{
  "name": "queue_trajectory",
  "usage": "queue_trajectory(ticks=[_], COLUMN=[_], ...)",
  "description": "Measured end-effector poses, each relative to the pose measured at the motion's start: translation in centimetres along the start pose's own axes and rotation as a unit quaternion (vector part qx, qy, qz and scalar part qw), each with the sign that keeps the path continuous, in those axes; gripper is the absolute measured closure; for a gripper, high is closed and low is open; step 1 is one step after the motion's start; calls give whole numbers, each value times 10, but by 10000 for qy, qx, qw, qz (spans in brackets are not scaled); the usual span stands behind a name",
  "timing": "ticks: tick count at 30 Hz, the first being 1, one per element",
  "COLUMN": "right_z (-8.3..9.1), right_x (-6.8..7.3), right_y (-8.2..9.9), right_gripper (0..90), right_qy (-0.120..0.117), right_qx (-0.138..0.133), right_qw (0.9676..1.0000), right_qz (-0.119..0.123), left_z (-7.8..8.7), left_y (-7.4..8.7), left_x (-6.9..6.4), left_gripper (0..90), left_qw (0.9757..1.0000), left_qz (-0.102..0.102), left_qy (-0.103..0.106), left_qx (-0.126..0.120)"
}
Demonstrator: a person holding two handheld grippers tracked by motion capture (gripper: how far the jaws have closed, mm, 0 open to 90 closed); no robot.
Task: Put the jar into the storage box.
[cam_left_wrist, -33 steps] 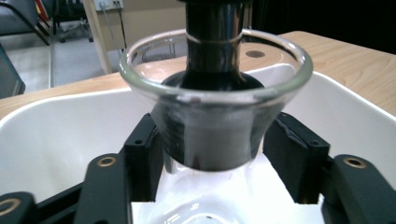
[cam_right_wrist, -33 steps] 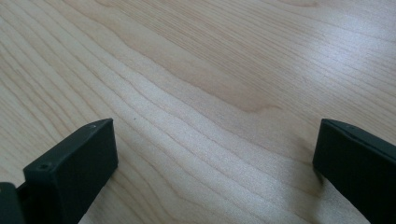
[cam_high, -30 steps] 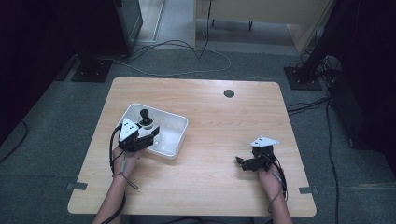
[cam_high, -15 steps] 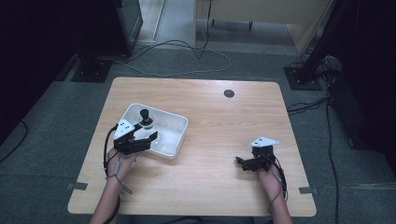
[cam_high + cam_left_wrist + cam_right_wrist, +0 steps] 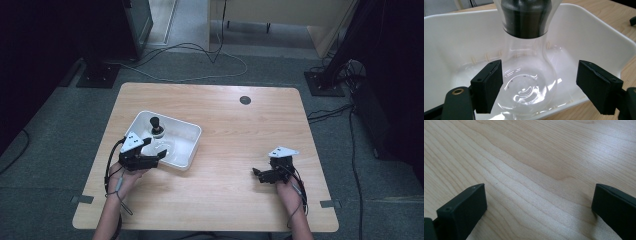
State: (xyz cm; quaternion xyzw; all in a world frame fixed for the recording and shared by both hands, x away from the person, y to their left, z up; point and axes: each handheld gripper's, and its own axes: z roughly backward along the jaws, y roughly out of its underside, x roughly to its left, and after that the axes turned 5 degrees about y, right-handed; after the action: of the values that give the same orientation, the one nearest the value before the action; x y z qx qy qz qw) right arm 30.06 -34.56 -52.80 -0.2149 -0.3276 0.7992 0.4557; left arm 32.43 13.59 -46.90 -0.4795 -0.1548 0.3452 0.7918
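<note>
A clear glass flask (image 5: 527, 75) with a black stopper (image 5: 155, 124) stands upright in a white plastic tub (image 5: 187, 150) on the left half of the table. My left gripper (image 5: 154, 155) is at the tub's near rim, open, its jaws (image 5: 540, 86) spread on either side of the flask's round belly without touching it. My right gripper (image 5: 259, 174) rests low over bare wood at the right front of the table, open with nothing between its jaws (image 5: 539, 210).
The wooden table (image 5: 240, 135) has a small round black grommet (image 5: 245, 100) near its far edge. Cables lie on the grey floor beyond, with dark stands at both far corners.
My left gripper has pulled back toward me and slightly left, from over the tub to its near rim. The right gripper has stayed put.
</note>
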Motion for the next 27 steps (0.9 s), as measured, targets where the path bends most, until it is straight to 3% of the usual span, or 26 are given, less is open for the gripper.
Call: queue_trajectory(ticks=[6, 11, 16, 27], right_z=[0, 0, 0, 0], right_x=[0, 0, 0, 0], right_y=[0, 0, 0, 0], right_gripper=[0, 0, 0, 0], right_qy=[3, 3, 1, -1], right_qx=[4, 1, 4, 5], right_qw=[10000, 10000, 10000, 10000], right_qz=[-8, -6, -6, 2], left_z=[5, 10, 14, 20], left_y=[2, 5, 8, 11], left_x=[-1, -2, -2, -2], left_gripper=[213, 213, 213, 213], left_qw=[9998, 9983, 9968, 9956], left_qz=[-101, -387, -523, -541], left_qy=[64, 85, 219, 378], left_qx=[168, 431, 565, 670])
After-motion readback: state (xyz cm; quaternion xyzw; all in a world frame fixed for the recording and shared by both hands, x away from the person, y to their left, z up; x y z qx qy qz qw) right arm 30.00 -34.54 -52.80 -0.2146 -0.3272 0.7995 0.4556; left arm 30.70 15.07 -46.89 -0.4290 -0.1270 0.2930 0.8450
